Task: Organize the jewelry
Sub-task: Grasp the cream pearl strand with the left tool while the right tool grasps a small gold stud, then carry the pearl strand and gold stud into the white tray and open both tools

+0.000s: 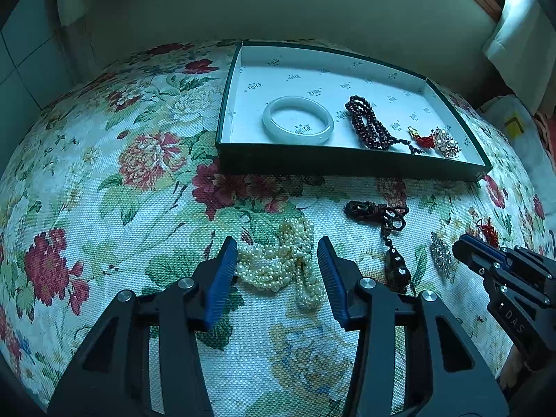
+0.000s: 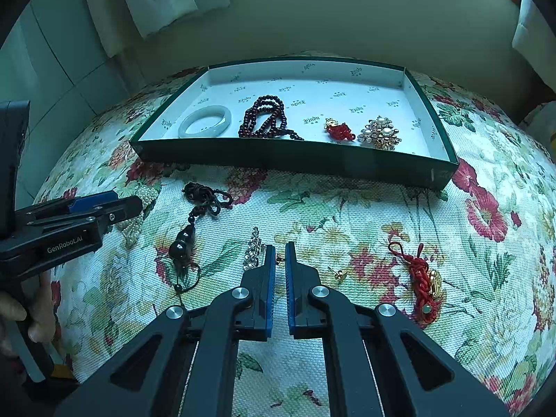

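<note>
Green-walled tray (image 1: 347, 165) already holding jade bangle (image 1: 298, 120) and red bead strand (image 1: 370, 125); pearl necklace (image 1: 281, 264) heaped on floral cloth between spread jaws of left gripper (image 1: 278, 264), apparently next pickup—close, lift, carry over; right gripper (image 2: 280, 253) nearly shut, empty.

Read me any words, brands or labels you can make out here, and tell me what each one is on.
"GenRobot.AI": side of the left hand-held gripper.
"DAS": body of the right hand-held gripper; more letters may be hidden.
Repeated logo on the box lining: too small and stylised to read.
</note>
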